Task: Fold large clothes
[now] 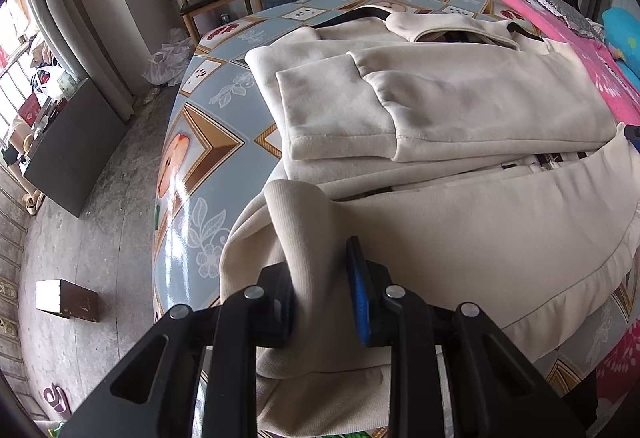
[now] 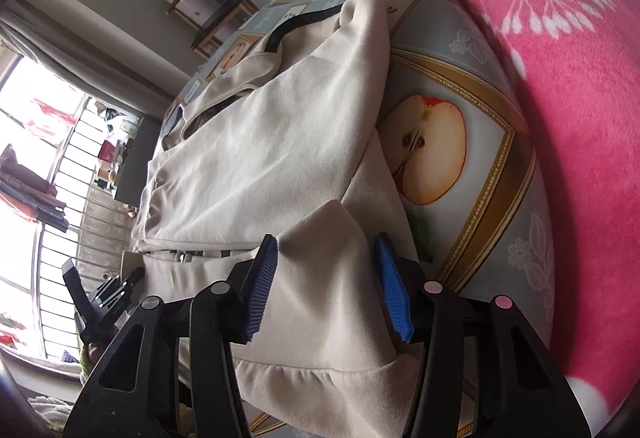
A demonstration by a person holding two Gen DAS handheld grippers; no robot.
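Here the left gripper (image 1: 320, 278) pinches the soft cream garment's (image 1: 460, 110) ribbed hem; the right gripper's (image 2: 326, 278) ridged blue fingers (image 2: 390, 290) seemingly straddle a fold.

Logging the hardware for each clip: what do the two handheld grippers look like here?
Both look alike. The left gripper and the right gripper have glossy black plastic linkage arms with elongated cut-out slots and round silver pivot pins. Each finger ends in a blue pad, whose ribbed face shows clearly on the right gripper. No cables, printed markings, sleeves or hands show in either view.
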